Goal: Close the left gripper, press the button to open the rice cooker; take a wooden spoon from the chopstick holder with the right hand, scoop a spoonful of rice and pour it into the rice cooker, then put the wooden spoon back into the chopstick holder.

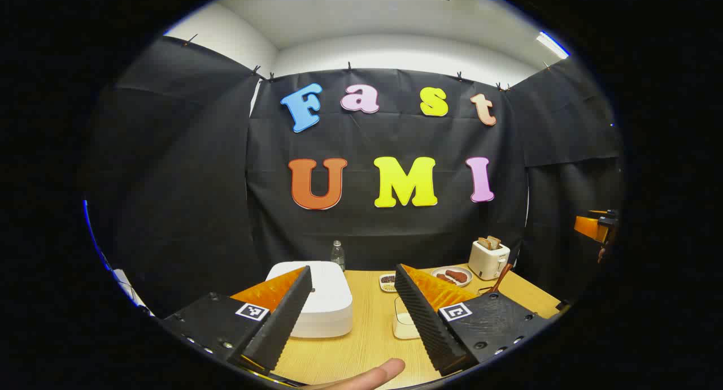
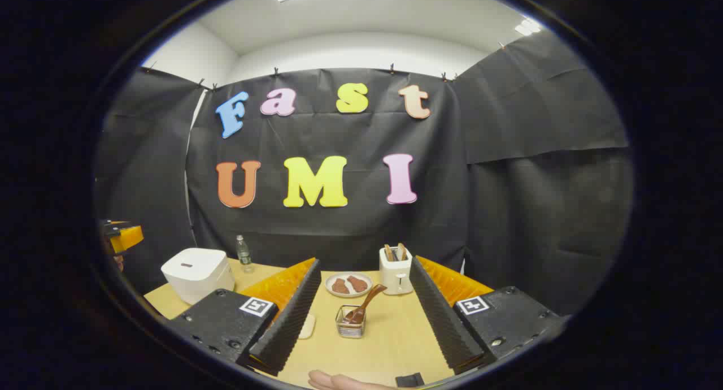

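Left gripper view: my left gripper (image 1: pixel 353 308) is spread wide above the desk (image 1: pixel 367 345), with the shut rice cooker (image 1: pixel 319 299) partly hidden behind one finger. My right gripper (image 2: pixel 364 313) is spread too, and wooden spoons (image 2: pixel 364 305) stand in the chopstick holder (image 2: pixel 350 328) ahead.

Left gripper view: rides my left gripper (image 1: pixel 353 313), low above table (image 1: pixel 367 345), facing back wall, rice cooker (image 1: pixel 319 297) near ahead.
Right gripper view: rides my right gripper (image 2: pixel 361 316), same heading, farther right and farther back; chopstick holder (image 2: pixel 350 322) ahead, toaster (image 2: pixel 395 271) beyond.
Shared: table, rice cooker, toaster, plate (image 2: pixel 349 284), bottle (image 2: pixel 243 253).
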Action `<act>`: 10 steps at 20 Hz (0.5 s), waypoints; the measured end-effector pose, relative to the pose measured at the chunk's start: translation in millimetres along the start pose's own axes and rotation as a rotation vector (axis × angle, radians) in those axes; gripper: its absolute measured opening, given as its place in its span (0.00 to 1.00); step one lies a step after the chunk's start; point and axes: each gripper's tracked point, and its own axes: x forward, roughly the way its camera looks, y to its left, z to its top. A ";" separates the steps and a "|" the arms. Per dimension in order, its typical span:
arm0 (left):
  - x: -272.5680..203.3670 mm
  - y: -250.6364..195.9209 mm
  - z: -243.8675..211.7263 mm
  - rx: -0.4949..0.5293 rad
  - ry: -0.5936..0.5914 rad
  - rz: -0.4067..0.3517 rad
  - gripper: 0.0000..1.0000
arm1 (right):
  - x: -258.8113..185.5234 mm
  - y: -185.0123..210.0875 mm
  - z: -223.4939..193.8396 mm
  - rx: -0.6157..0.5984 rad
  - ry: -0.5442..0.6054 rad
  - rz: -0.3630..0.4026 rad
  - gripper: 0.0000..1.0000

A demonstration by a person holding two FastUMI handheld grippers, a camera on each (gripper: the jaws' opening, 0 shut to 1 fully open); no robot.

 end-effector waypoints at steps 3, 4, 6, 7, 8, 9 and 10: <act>1.2 -2.3 -1.8 -0.002 0.004 -0.006 0.94 | -1.2 -1.0 -0.6 -0.004 -0.001 0.000 1.00; 0.8 -2.8 -1.3 0.003 0.002 -0.008 0.94 | -0.9 -1.7 -1.8 -0.004 -0.001 -0.001 1.00; 2.0 -3.7 -2.2 0.007 0.000 -0.011 0.94 | 0.9 -2.1 -1.8 -0.002 -0.001 0.000 1.00; 2.1 -5.4 -1.9 0.007 0.001 -0.017 0.94 | 1.4 -2.9 -2.0 -0.001 0.000 0.000 1.00; 2.8 -7.4 -2.6 0.007 0.004 -0.022 0.94 | 2.4 -2.5 -3.3 0.000 0.000 -0.001 1.00; 3.4 -7.4 -3.1 0.009 0.004 -0.023 0.94 | 3.4 -2.6 -3.8 -0.002 0.001 -0.001 1.00; 4.4 -7.0 -3.2 0.009 0.002 -0.021 0.94 | 4.2 -3.5 -6.5 -0.003 0.003 -0.002 1.00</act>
